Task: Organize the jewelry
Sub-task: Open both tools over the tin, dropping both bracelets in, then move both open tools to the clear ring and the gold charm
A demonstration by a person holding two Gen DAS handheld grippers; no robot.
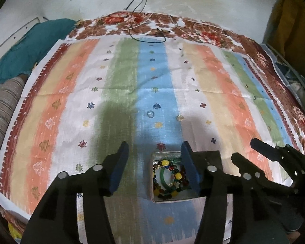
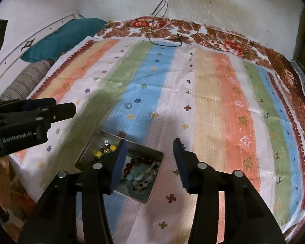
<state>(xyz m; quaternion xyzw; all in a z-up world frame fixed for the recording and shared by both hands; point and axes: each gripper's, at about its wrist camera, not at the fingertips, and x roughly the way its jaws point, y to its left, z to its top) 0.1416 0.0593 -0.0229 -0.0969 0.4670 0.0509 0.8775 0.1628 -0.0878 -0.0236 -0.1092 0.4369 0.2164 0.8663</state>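
Item: metal tray (image 1: pixel 155 198), shallow, square, lower centre of the left wrist view; in the right wrist view it lay at lower centre-left, its far half partly hidden by the gripper finger.

Contents: beaded bracelets (image 1: pixel 168 180) in mixed yellow, red and dark beads with a green bangle (image 1: pixel 164 180) among them; pale blue and white beaded pieces (image 2: pixel 141 178) in the near half, seen in the right wrist view.

Loose pieces: clear ring (image 1: pixel 150 113) on the blue stripe and gold ring (image 1: pixel 180 118) just right of it, both at frame centre on the striped cloth (image 1: pixel 223 105), well apart from the tray and from each other.

Left gripper (image 1: pixel 155 163): released, jaws spread, nothing between the pads; right-hand pad stood over the tray's right side.

Right gripper (image 2: pixel 150 160): released, jaws spread and empty; left-hand pad overlapped the tray, the rest over bare cloth.

Step in hand, as judged: both loads appear dropped into the tray; the two rings remain to be gathered.

Handling notes, as judged: rings are small and lie flat on soft cloth, so each wants a steep approach with jaws narrowed beforehand, pads straddling the rim, closing gently so cloth is not pinched up with it. One ring per gripper would suit, clear ring to the left, gold to the right. Lift clear of the tray wall before releasing low over the beads
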